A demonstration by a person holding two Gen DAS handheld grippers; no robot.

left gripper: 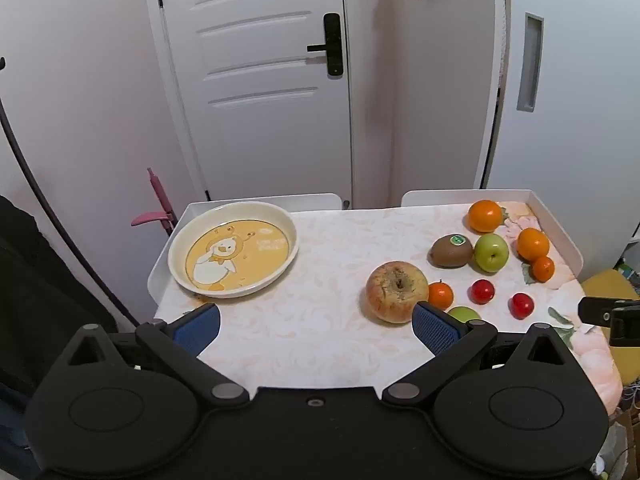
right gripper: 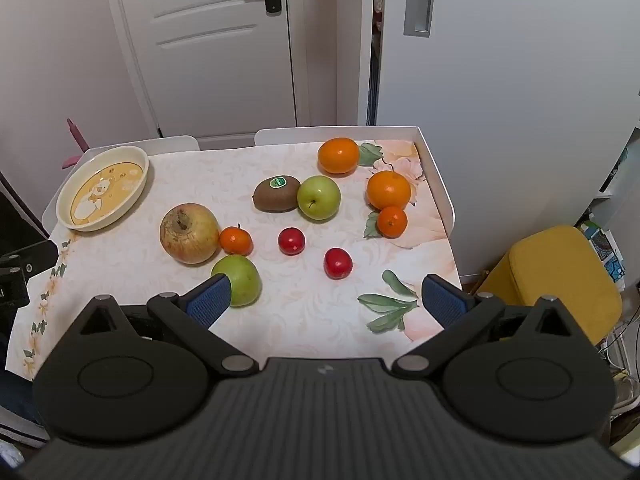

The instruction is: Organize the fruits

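A cream plate (left gripper: 280,216) (right gripper: 138,156) with a duck picture sits empty at the table's far left. Fruits lie scattered to its right: a big yellow-red apple (left gripper: 396,292) (right gripper: 188,232), a kiwi (left gripper: 450,252) (right gripper: 276,194), two green apples (right gripper: 319,198) (right gripper: 240,278), two large oranges (right gripper: 338,155) (right gripper: 389,190), two small mandarins (right gripper: 235,240) (right gripper: 392,221) and two small red fruits (right gripper: 291,241) (right gripper: 338,263). My left gripper (left gripper: 316,326) hangs open over the near table edge, holding nothing. My right gripper (right gripper: 326,300) is open too, its left finger in front of the near green apple.
The table (left gripper: 320,340) has a floral cloth and low white rims at the back and sides. A white door (left gripper: 256,80) stands behind it. A yellow stool (right gripper: 560,280) sits right of the table. A pink object (left gripper: 158,208) hangs behind the plate's corner.
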